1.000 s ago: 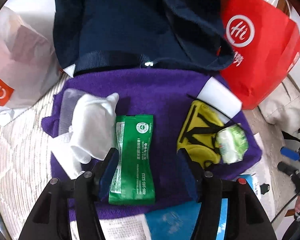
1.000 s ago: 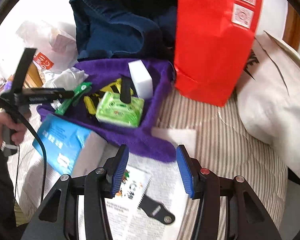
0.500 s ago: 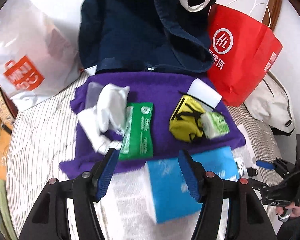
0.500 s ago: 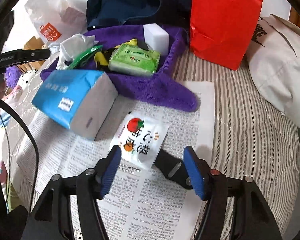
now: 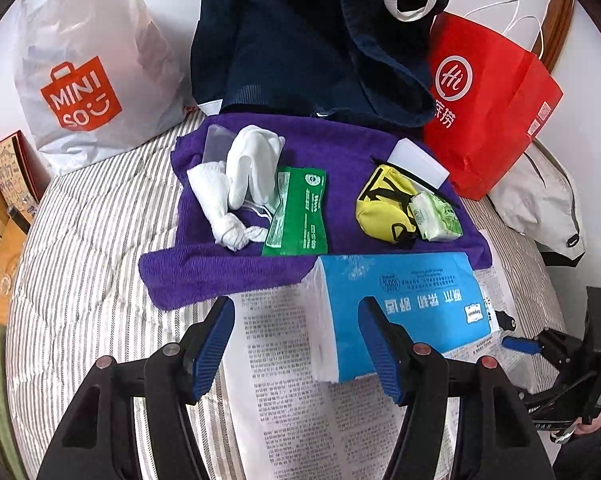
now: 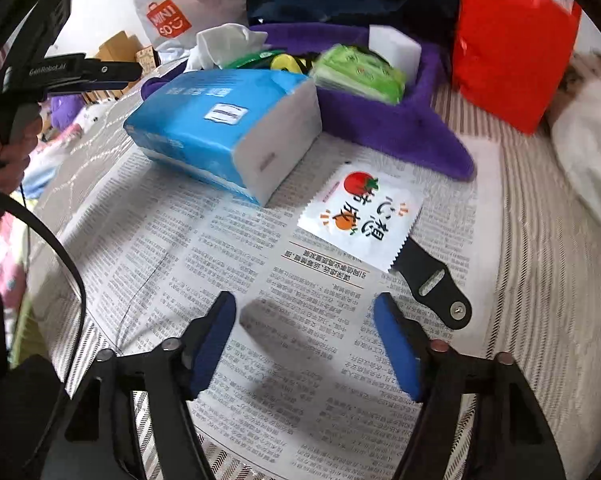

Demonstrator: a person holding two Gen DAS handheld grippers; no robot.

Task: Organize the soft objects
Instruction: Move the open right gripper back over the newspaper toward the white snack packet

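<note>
Pulled back from the purple towel [image 5: 228,272], both grippers now hover over newspaper [image 6: 204,256] on the striped bed [image 5: 80,248]. Left gripper [image 5: 296,322] and right gripper [image 6: 304,312] have jaws apart, holding nothing. Socks [image 5: 248,168], green pack [image 5: 300,212], yellow pouch [image 5: 384,208] and wipes [image 5: 436,216] lie on the towel; blue tissue pack [image 5: 412,300] sits beside its near edge, on the newspaper.

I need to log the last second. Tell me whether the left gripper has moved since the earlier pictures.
Yes. The left gripper has pulled back from the purple towel: earlier its fingers framed the green packet; now they hover over the newspaper.
</note>
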